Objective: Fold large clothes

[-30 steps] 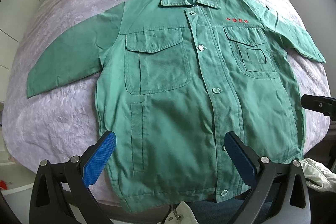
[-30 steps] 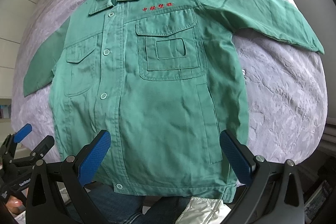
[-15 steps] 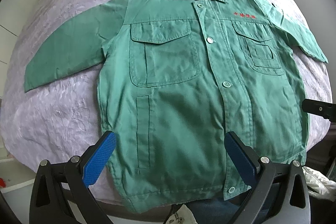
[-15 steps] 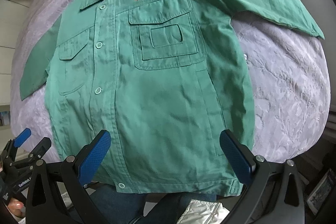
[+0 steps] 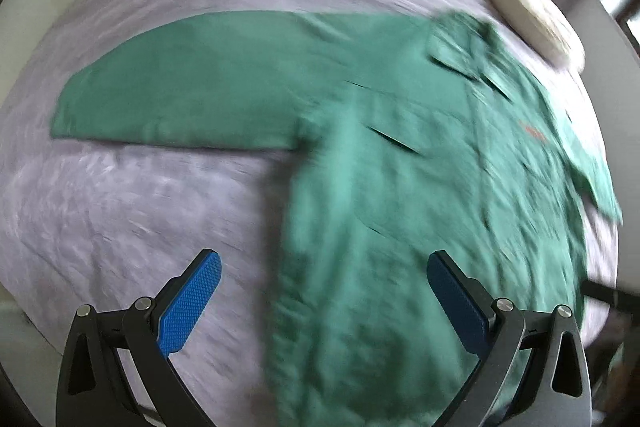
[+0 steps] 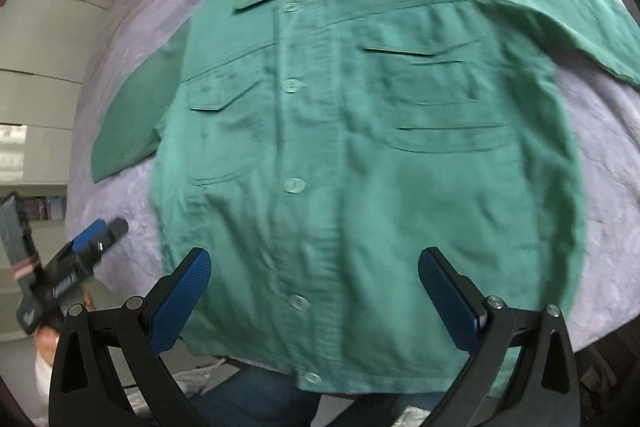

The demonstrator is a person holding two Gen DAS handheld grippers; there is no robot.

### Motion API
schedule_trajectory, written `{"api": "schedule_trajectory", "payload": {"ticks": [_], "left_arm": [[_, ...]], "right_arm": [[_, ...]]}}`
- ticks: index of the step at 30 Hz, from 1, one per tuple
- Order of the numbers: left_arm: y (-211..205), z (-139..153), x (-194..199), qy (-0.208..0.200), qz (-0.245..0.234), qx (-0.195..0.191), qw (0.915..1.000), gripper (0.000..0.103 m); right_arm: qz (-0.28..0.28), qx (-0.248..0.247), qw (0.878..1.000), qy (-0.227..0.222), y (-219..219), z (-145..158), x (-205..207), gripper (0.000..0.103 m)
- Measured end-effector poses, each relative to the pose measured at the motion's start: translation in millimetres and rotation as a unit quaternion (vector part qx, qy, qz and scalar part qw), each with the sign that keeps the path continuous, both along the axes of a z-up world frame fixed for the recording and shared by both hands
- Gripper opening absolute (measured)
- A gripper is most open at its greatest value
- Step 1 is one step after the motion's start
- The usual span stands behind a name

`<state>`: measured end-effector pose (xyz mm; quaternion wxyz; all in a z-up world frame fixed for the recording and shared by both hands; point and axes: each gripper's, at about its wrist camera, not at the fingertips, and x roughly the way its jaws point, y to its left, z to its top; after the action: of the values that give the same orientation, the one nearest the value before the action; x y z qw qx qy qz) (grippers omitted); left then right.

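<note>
- Both jaws are held wide apart, with nothing gripped by the left gripper [image 5: 324, 301] or right gripper [image 6: 314, 297].
- The jacket [image 6: 360, 147] is spread buttoned across the bed [image 5: 120, 227].
- The left view has been swung toward the outstretched sleeve [image 5: 180, 99]; a sleeve fold is judged imminent.

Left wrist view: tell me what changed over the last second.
The left gripper swung left: it was centred over the jacket's front, and now its view takes in the outstretched sleeve and bare bedspread. Nothing was gripped or released. Both grippers stay open, and the jacket still lies flat and buttoned.
</note>
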<state>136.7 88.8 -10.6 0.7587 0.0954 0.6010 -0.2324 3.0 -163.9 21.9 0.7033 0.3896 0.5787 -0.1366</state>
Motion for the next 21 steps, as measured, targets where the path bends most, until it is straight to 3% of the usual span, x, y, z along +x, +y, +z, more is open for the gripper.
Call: {"api": "schedule_trajectory", "payload": {"ticks": [5,9,14,18,20,21], "left_arm": [[65,-36,86,-0.014,0.102,-0.028,0.9943,0.103],[114,-78,149,-0.017,0.193,-0.045,0.98,0.103],[146,-119,192,-0.003,0.263,-0.083,0.9612,0.103],[146,-121,213,-0.028,0.29,-0.095,0.9518,0.102],[145,-112,214,-0.064,0.297,-0.089,0.9487,0.068],[145,-109,215,-0.07,0.295,-0.08,0.9494,0.038]], "right_arm": [[0.04,0.007,0.999,-0.012,40,-18,41,0.103],[0.069,0.021,0.997,-0.018,71,-39,68,0.103],[0.103,0.031,0.993,-0.037,94,-53,94,0.103],[0.116,0.031,0.991,-0.049,100,-55,107,0.103],[0.117,0.028,0.991,-0.059,100,-51,111,0.103],[0.116,0.026,0.991,-0.064,100,-51,113,0.103]]}}
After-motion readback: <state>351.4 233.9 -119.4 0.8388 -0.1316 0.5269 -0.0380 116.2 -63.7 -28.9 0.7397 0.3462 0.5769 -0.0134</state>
